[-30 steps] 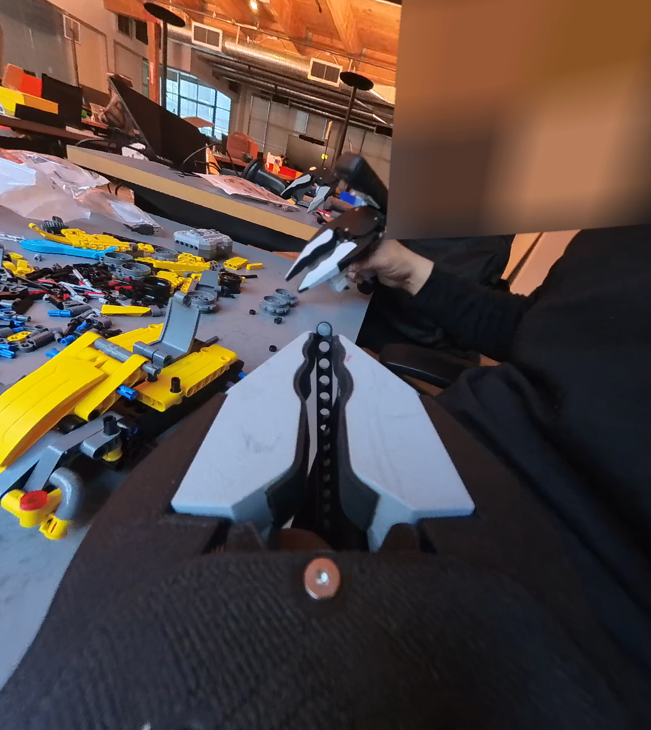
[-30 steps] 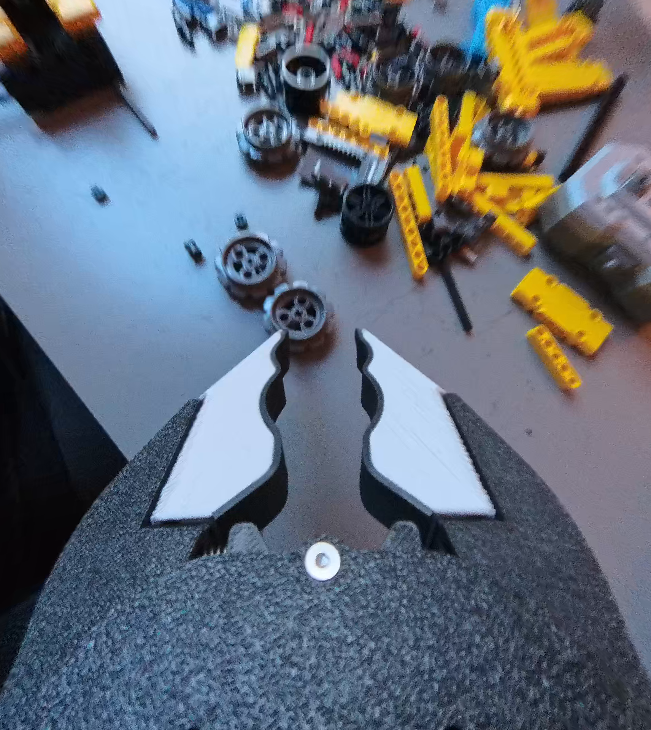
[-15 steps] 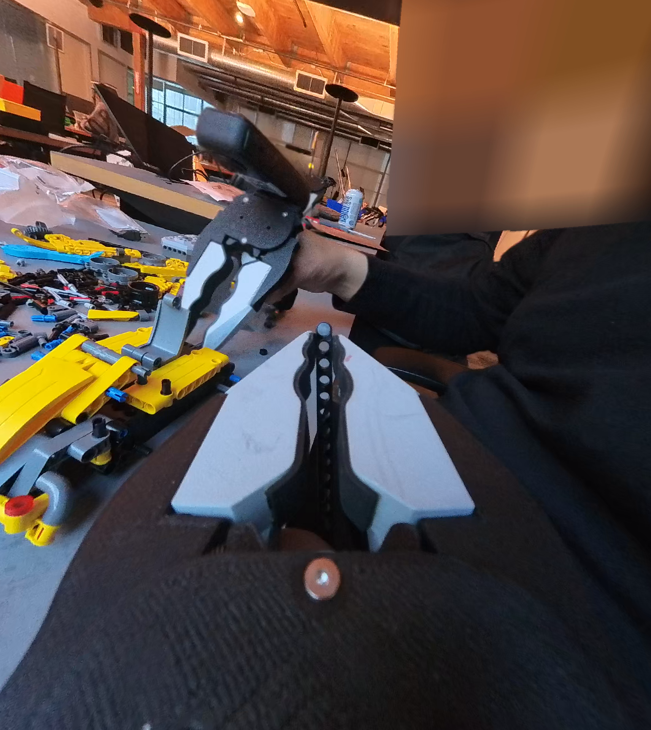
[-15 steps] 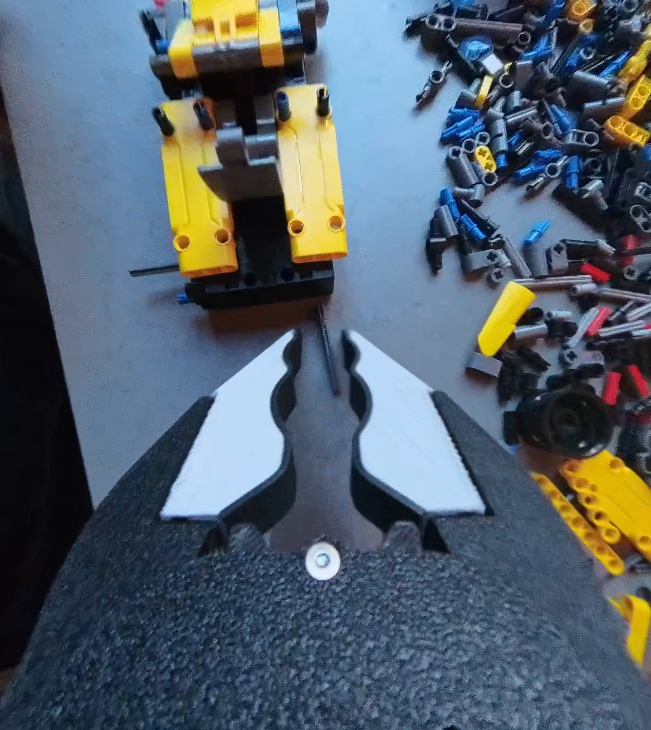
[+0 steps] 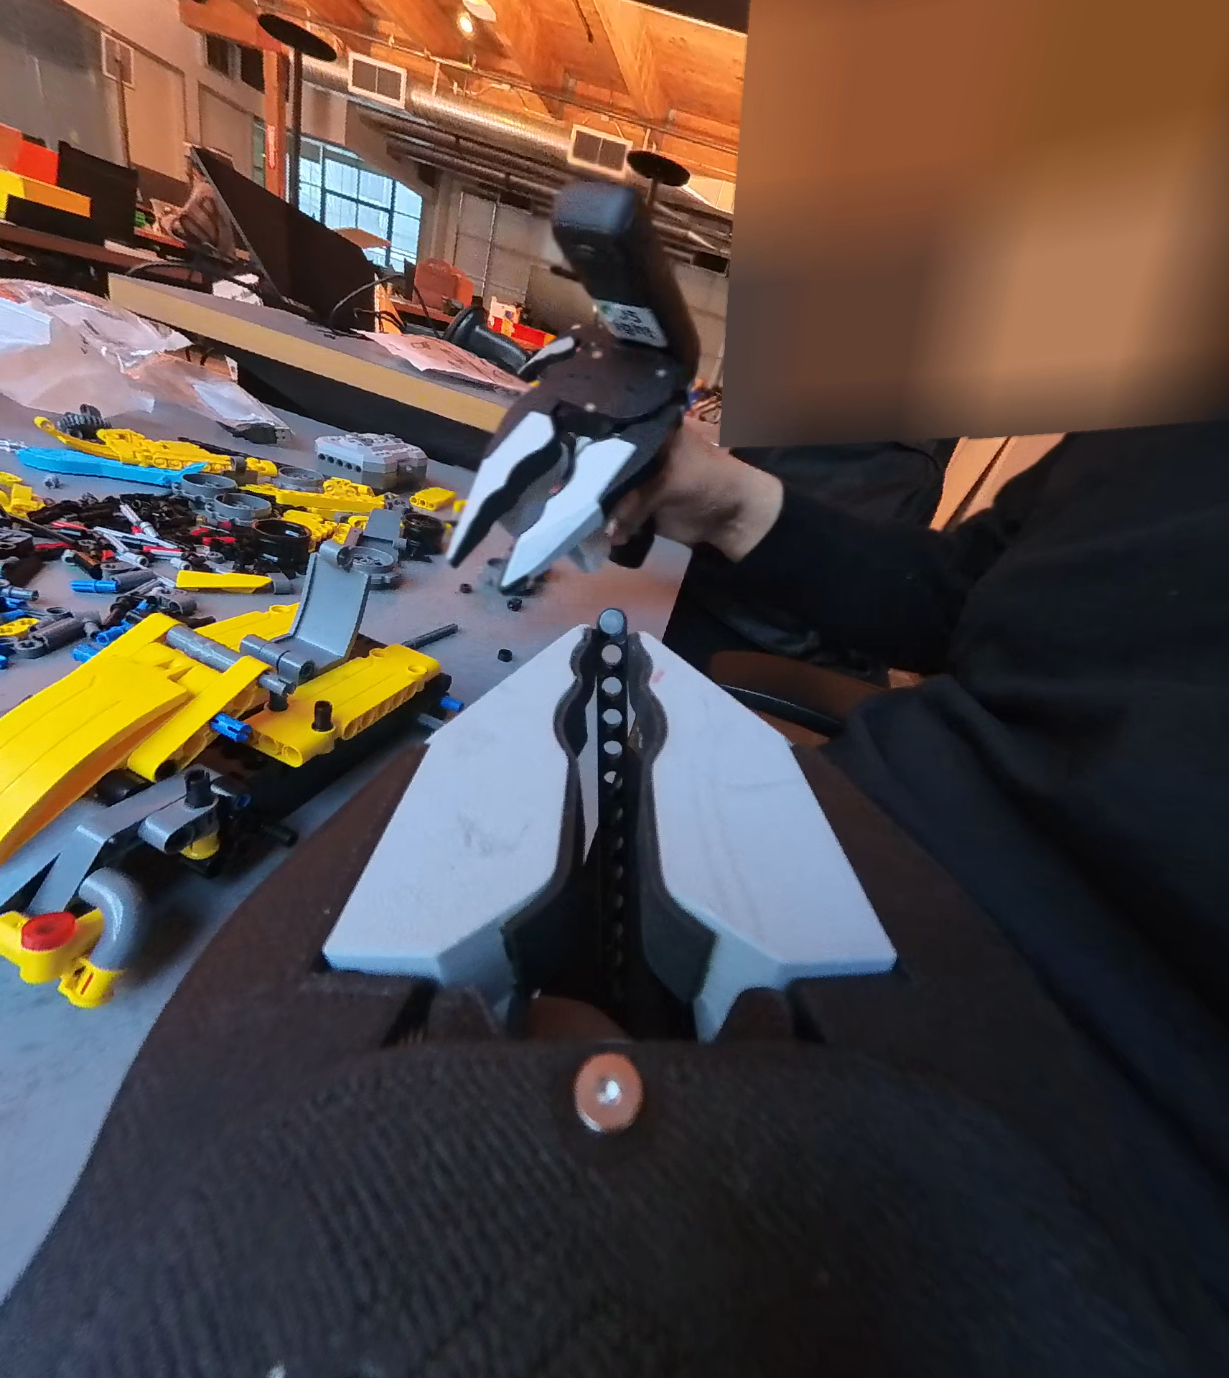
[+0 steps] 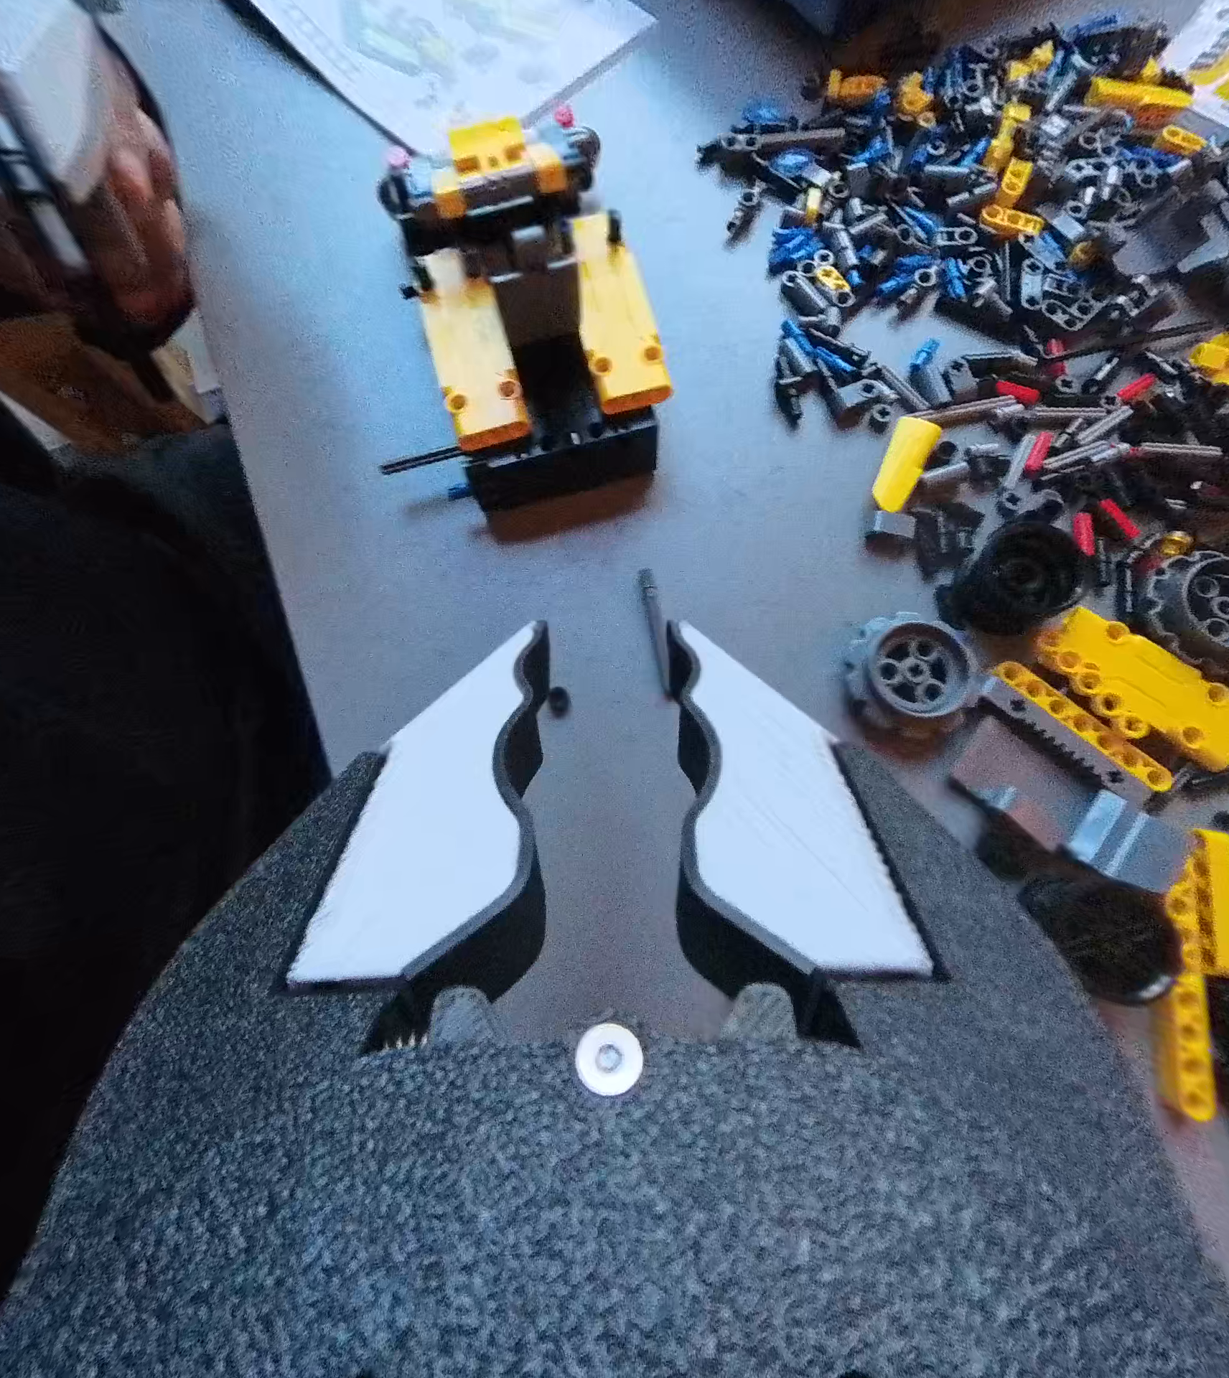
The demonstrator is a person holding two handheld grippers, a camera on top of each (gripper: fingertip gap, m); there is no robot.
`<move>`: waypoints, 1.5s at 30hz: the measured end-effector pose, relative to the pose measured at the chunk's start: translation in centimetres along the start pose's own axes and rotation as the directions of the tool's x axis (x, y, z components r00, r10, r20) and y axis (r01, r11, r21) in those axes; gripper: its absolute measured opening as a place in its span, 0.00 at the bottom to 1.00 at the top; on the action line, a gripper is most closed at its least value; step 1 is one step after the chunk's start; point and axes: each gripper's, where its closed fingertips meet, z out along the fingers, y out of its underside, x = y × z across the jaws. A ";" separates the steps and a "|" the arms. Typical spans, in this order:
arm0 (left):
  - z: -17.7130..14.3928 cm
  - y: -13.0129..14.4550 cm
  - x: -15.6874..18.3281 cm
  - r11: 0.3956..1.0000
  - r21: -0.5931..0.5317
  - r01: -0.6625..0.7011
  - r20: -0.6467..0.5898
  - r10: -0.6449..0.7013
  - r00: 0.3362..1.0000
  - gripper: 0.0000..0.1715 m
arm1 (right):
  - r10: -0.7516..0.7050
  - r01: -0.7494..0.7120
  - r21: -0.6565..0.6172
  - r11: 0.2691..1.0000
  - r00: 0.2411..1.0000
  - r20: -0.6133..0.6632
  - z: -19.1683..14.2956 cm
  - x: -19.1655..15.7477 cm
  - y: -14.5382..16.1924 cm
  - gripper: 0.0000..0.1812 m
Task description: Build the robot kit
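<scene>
My left gripper (image 5: 611,634) is shut on a long black beam with a row of holes (image 5: 610,716), held edge-on above the table's near edge. A half-built yellow, grey and black brick vehicle (image 5: 171,716) lies to its left; it also shows in the right wrist view (image 6: 544,328). My right gripper (image 6: 608,641) is open and empty, hovering over the grey table with a thin black axle (image 6: 655,634) by its right fingertip and a small black pin (image 6: 558,697) by the left one. In the left wrist view the right gripper (image 5: 496,555) points down at the table.
A wide pile of loose yellow, blue, black and grey parts (image 6: 1044,298) lies right of the vehicle, with wheels (image 6: 910,671) and yellow beams (image 6: 1141,686). Printed sheets (image 6: 447,52) lie beyond. A person in black (image 5: 1044,671) sits at the table edge. Plastic bags (image 5: 37,335) lie far left. The grippers' ends are close to 15 cm from one another.
My right gripper has pulled back from the vehicle's rear and opened wider; the black axle now lies by its right fingertip. My left gripper still holds the black beam.
</scene>
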 end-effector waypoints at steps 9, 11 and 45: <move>0.3 0.2 0.3 1.000 -0.004 -0.003 -0.011 0.003 1.000 0.02 | -0.093 0.089 -0.084 0.992 0.995 -0.047 2.5 -2.5 3.0 0.02; 0.3 0.2 0.3 1.000 -0.005 0.000 -0.012 0.000 1.000 0.02 | -0.058 0.052 -0.089 0.995 0.996 -0.070 1.9 -1.6 3.6 0.00; 3.7 1.9 3.7 0.979 -0.196 0.062 0.102 -0.042 0.994 0.03 | -0.287 0.244 0.386 0.889 0.956 0.056 -0.6 -13.2 -5.5 0.04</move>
